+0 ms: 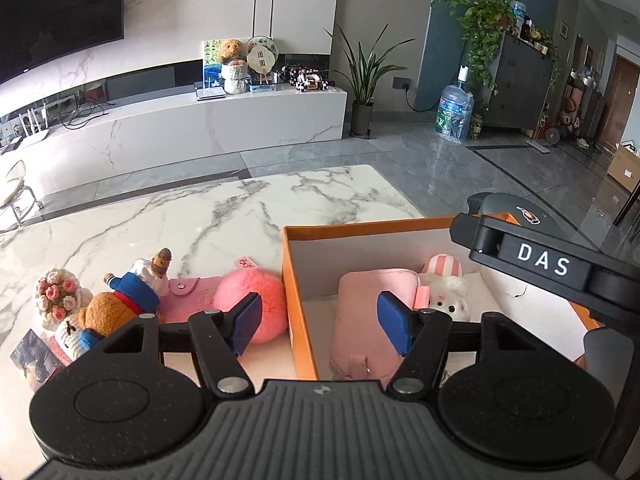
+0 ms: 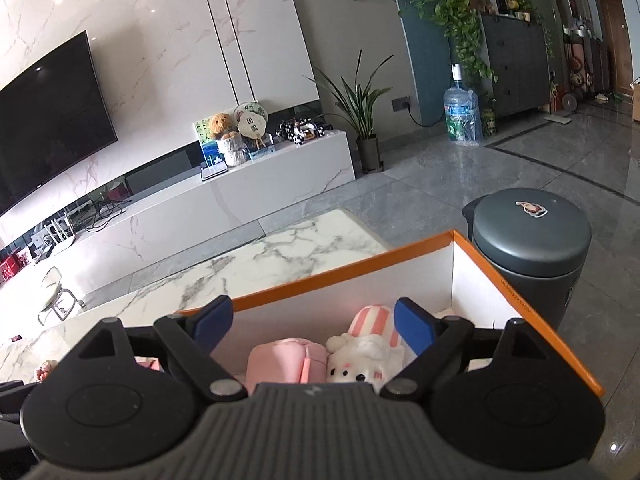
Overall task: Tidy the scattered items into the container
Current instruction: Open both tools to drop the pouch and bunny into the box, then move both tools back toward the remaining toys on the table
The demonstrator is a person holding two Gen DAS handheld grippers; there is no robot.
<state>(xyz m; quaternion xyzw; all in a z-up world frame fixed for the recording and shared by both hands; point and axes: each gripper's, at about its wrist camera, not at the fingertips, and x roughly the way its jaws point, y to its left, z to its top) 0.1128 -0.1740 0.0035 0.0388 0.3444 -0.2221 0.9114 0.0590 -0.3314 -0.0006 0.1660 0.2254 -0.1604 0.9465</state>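
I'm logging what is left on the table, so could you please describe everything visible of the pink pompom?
The pompom is a round, fluffy ball of coral-pink fur, plain as far as the view shows. It rests on the marble table, outside the orange box, pressed against or right beside the box's left wall. A pink snap wallet lies just to its left. The left gripper is open; its left finger overlaps the pompom's lower part, but contact cannot be told.

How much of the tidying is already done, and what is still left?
Done: a pink fabric pouch and a white plush bunny lie inside the orange cardboard box. In hand: nothing; the left gripper and right gripper are open. Left: the pink fluffy ball, pink wallet, bear toy and crochet bouquet.
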